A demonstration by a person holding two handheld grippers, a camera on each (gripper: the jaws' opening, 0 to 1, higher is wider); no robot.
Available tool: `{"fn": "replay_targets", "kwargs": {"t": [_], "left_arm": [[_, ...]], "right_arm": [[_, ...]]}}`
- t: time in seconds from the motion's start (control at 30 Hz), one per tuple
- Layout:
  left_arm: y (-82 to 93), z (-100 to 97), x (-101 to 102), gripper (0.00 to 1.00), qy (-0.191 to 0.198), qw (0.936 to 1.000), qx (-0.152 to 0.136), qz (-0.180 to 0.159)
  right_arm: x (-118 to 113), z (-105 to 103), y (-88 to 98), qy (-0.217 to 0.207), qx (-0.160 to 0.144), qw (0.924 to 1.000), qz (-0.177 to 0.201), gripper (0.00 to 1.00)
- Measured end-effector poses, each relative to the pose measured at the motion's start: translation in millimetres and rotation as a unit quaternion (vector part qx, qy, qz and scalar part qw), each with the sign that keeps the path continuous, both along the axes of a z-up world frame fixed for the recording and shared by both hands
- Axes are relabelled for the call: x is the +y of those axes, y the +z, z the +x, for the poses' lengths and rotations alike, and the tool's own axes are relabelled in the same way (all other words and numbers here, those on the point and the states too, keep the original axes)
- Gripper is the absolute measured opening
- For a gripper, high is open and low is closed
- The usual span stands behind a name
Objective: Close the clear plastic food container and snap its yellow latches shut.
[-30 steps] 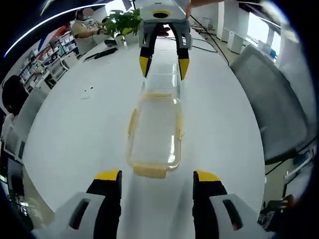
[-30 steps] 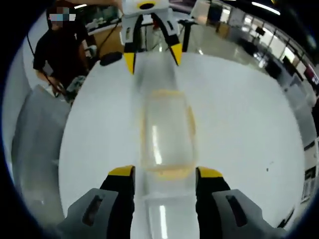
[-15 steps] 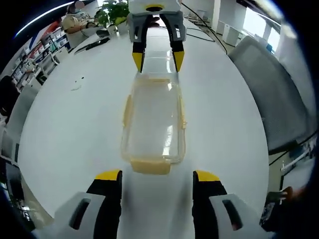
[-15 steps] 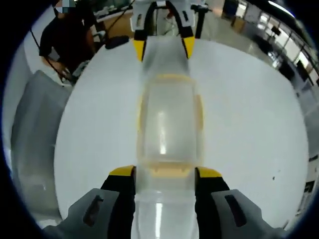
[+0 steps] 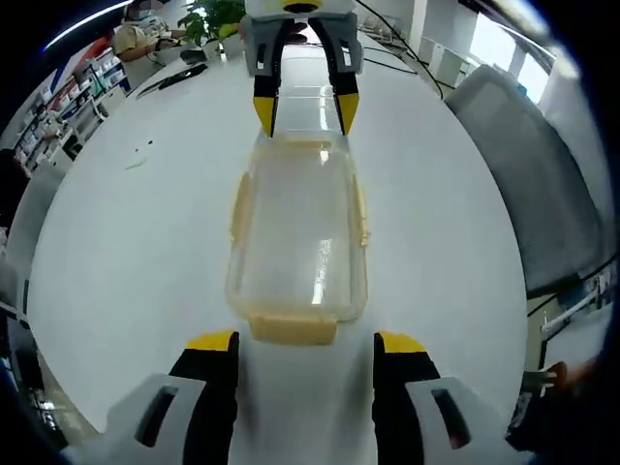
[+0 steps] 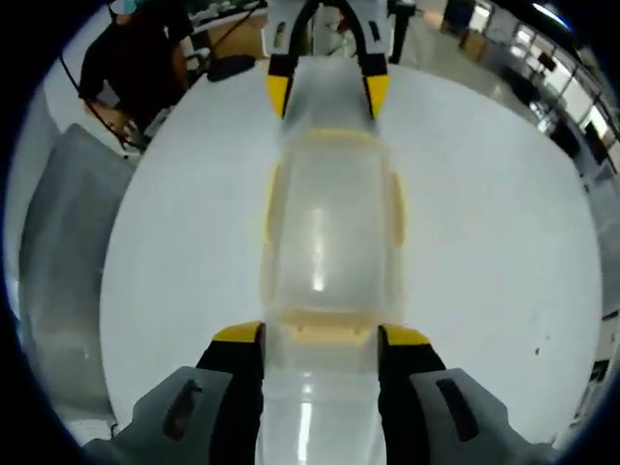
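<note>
Here the clear container (image 5: 295, 232) lies lengthwise on the white counter (image 5: 126, 242), its long axis running from 6 to 12 o'clock in both gripper views, and the two grippers face each other across it from its two short ends. In the left gripper view the left gripper (image 5: 304, 341) stands wide, its yellow-tipped jaws apart just short of the near end latch (image 5: 294, 327), which lies between them at about 6 o'clock without being touched. The right gripper (image 5: 305, 105) comes in at 12 o'clock in that view, its jaws also spread and straddling the far end of the container. In the right gripper view the right gripper (image 6: 312, 334) is set at 6 o'clock with a clear part running between its jaws, right behind the yellow end latch (image 6: 320, 332); I cannot tell whether the jaws press on it or merely bracket it. This clear part reads as the lid or a lid flap, though the plastic is too transparent to be sure. The side latches (image 5: 236, 203) show at 9 and 3 o'clock along the long walls and appear to stand out from them, so they look unfastened. The opposed placement makes sense: one gripper at each end can steady the container against sliding on the smooth counter while the other pushes a latch down. A grey chair (image 5: 528, 184) stands at 3 o'clock beyond the counter edge.
</note>
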State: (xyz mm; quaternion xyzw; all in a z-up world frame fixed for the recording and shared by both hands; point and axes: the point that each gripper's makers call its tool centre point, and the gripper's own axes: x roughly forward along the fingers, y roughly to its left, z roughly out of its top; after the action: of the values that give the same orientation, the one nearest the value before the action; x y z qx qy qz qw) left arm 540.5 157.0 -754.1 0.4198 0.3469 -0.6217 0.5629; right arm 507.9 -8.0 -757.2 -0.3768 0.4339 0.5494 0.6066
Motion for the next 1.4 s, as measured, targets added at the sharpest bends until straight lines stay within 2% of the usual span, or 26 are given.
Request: {"fn": "replay_targets", "kwargs": {"t": [0.47, 0.77, 1.2, 1.4], "left_arm": [[-10.5, -2.7, 3, 0.51, 0.001, 0.9999, 0.013, -0.002], [-15.2, -1.6, 0, 0.51, -0.005, 0.9998, 0.009, -0.015], [-23.5, 1.3, -3, 0.46, 0.003, 0.9997, 0.011, -0.021], [-22.5, 2.7, -7, 0.44, 0.003, 0.9995, 0.011, -0.028]], "right_arm": [[0, -1, -10.0, -0.010, 0.000, 0.9999, -0.005, 0.46], [2, -7, -18.0, -0.006, 0.004, 0.9999, -0.011, 0.47], [6, -7, -22.5, -0.009, 0.003, 0.9999, -0.014, 0.44], [7, -6, -22.7, -0.001, -0.013, 0.9996, -0.024, 0.41]]}}
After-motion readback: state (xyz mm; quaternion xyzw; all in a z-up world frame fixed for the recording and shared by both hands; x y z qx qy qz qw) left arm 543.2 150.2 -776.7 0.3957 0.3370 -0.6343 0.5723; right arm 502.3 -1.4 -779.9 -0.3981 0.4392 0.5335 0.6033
